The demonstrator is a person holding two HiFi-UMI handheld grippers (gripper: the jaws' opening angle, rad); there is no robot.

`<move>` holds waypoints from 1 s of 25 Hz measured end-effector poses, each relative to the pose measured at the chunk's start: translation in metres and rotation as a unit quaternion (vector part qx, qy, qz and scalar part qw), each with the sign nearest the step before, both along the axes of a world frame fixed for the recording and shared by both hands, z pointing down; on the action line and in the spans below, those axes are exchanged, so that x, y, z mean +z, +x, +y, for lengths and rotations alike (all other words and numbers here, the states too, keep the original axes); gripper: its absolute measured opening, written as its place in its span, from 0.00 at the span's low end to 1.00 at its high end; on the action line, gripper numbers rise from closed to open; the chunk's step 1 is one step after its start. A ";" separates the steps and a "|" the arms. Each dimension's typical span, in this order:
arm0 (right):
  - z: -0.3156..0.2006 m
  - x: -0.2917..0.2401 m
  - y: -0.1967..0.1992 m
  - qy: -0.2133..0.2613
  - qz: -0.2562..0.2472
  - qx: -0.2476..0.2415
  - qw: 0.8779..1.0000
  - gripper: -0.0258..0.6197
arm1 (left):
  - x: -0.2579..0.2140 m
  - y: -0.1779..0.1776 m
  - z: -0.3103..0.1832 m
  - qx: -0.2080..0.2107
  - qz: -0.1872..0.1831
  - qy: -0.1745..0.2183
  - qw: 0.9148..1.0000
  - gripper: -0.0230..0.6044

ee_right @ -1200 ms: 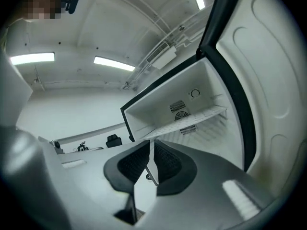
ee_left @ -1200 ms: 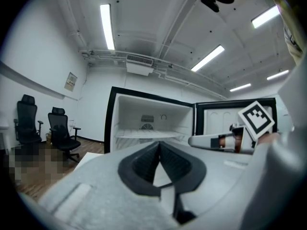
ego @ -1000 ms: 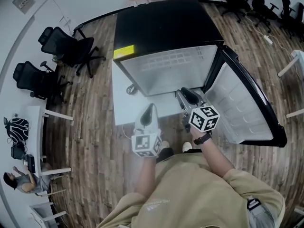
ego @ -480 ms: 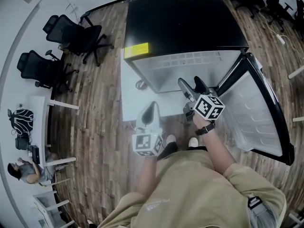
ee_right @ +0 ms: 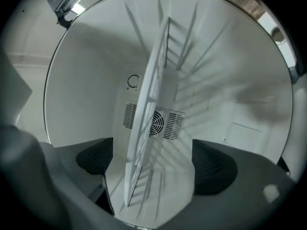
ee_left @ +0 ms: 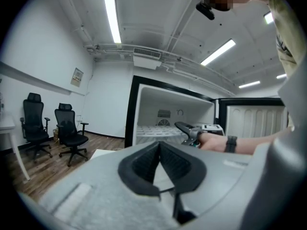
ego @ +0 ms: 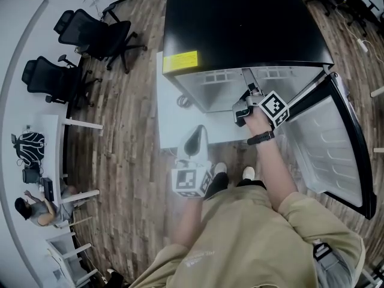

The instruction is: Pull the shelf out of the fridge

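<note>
A black fridge (ego: pixel 240 23) stands with its door (ego: pixel 336 143) swung out to the right. Inside lies a white wire shelf (ego: pixel 219 77). My right gripper (ego: pixel 243 96) reaches into the cabinet, its jaws opening wide. In the right gripper view the shelf (ee_right: pixel 153 104) appears edge-on, its front edge between the two pads (ee_right: pixel 96 161) without either one touching it. My left gripper (ego: pixel 195 144) hangs back in front of the fridge, shut and empty. In the left gripper view, its closed pads (ee_left: pixel 144 164) point at the fridge and the right gripper (ee_left: pixel 186 127).
A white flat panel (ego: pixel 180 131) lies on the wood floor at the fridge's front left. Two black office chairs (ego: pixel 90 32) stand at the left. A person sits at a desk (ego: pixel 30 212) far left. The open door bounds the right side.
The right gripper has moved forward from in front of the fridge into the cabinet, and its jaws have spread apart around the shelf's edge. The left gripper has stayed about where it was.
</note>
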State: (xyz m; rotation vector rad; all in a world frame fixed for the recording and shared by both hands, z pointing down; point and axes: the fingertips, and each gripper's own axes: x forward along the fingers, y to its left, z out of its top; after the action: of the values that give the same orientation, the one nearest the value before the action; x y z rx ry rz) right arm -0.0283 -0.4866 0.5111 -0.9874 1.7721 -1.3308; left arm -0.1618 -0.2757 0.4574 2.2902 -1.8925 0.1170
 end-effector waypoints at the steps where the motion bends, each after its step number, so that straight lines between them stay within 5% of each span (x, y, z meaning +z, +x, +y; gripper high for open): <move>1: -0.005 0.000 0.003 -0.004 -0.017 0.009 1.000 0.84 | -0.003 0.000 0.002 0.000 0.000 0.003 1.000 0.04; 4: -0.018 0.007 0.013 -0.014 -0.068 0.042 0.997 0.80 | -0.003 -0.003 0.005 -0.003 0.001 0.008 1.000 0.04; 15: -0.039 0.004 0.007 -0.012 -0.119 0.078 0.990 0.73 | -0.013 -0.019 0.012 -0.012 -0.006 0.014 1.000 0.04; 23: -0.040 -0.013 0.011 0.026 -0.154 0.106 0.982 0.10 | -0.008 -0.016 0.016 -0.008 0.000 0.013 1.000 0.04; 25: -0.039 -0.014 0.012 0.028 -0.149 0.109 0.982 0.10 | -0.013 -0.014 0.018 -0.004 0.000 0.020 1.000 0.04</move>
State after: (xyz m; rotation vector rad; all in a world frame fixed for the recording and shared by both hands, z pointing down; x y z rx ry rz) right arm -0.0159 -0.5259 0.4975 -0.8729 1.4251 -1.2131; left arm -0.1756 -0.2575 0.4445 2.3084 -1.9207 0.0783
